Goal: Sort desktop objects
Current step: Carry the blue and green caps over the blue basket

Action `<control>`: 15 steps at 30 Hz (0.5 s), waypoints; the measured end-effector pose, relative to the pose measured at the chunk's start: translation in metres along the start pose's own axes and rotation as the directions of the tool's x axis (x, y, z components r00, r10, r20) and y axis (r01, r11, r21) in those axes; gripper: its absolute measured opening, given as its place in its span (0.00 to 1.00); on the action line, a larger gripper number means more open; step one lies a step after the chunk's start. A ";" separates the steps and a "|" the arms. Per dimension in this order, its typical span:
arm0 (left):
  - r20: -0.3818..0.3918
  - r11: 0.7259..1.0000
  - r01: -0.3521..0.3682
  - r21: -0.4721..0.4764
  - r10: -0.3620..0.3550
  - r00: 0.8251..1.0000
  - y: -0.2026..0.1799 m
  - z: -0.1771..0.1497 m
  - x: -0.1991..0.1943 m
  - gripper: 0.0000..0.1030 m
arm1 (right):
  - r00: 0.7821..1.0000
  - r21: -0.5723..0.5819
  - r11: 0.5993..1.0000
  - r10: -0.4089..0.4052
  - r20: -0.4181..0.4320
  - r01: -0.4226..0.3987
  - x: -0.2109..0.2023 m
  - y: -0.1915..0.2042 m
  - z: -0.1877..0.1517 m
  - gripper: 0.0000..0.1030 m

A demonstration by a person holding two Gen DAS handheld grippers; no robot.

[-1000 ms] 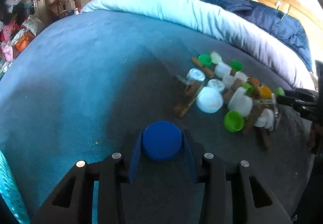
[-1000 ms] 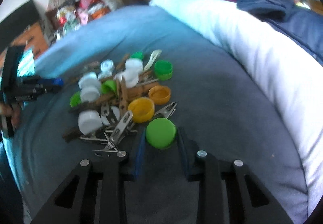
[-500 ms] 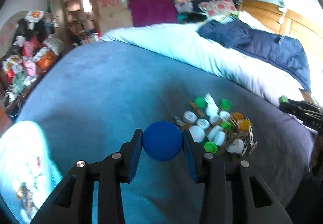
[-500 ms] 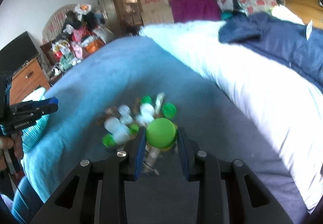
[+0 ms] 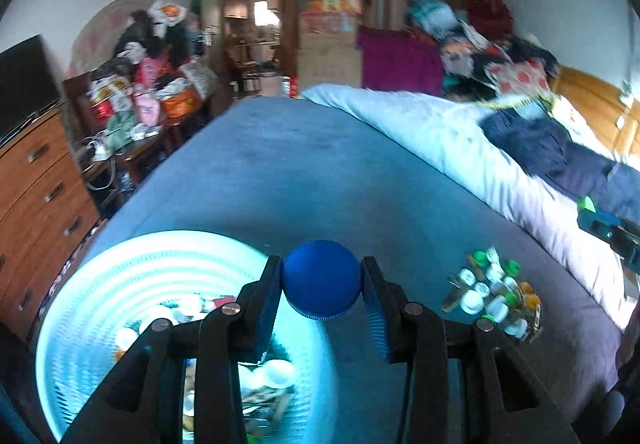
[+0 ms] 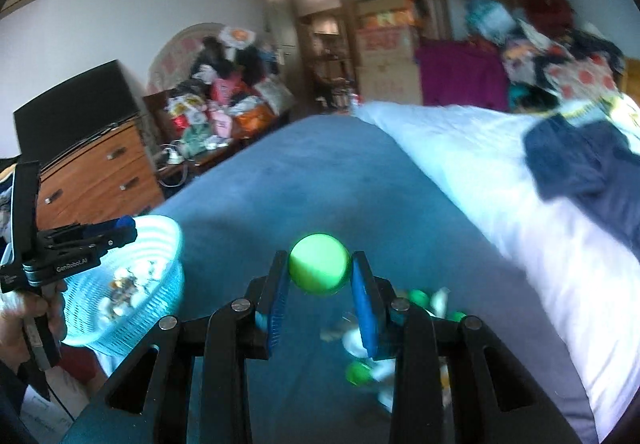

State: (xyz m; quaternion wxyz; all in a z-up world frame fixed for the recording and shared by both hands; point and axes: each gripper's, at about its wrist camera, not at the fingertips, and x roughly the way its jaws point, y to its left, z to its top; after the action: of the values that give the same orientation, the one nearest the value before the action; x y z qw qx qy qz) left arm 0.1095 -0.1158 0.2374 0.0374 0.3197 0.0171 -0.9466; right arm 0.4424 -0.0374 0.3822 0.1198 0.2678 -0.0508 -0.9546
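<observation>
Both grippers loaded. Left gripper point(image 5: 322, 284) is clamped on a blue cap point(image 5: 321, 279), pads pressing both sides of it. Right gripper point(image 6: 320, 272) is clamped on a green cap point(image 6: 319, 263), same pinch.

Left one sits above the near right rim of the light-blue basket point(image 5: 120, 264), cap roughly over the basket edge, not yet released. In the right wrist view the basket point(image 6: 160, 244) is off to the left, well apart from the green cap; the left gripper point(image 6: 100, 236) hangs over it there.

Progress, my read: partway. Basket already holds a batch of caps and small bits, mostly white, at its bottom. Remaining pile point(image 5: 494, 294) is on the blue blanket point(image 5: 300, 171), right of the left gripper: white, green and orange caps mixed with what look like wooden clothespins and metal clips. Too blurred in the right view to count.

Left to do: drop blue cap in, bring green cap across to the basket, then keep clearing the pile. Can't tell whether clips go in the same basket; no second container visible.
</observation>
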 end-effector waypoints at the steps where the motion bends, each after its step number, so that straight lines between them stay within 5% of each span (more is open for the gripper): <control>1: 0.006 1.000 -0.014 -0.012 0.014 1.000 0.010 0.002 -0.004 0.40 | 1.000 -0.009 1.000 0.012 0.002 -0.012 0.003 0.010 0.006 0.29; 15: -0.006 0.984 -0.134 -0.122 0.134 0.991 0.135 -0.004 -0.043 0.40 | 0.985 -0.137 0.975 0.169 -0.045 -0.174 0.055 0.138 0.054 0.29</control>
State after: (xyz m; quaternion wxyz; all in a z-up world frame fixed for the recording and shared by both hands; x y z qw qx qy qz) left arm 0.1565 -0.2471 0.2593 0.1203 0.3161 0.0534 -0.9395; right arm 0.3966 -0.1828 0.4234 0.2212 0.2691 -0.0043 -0.9374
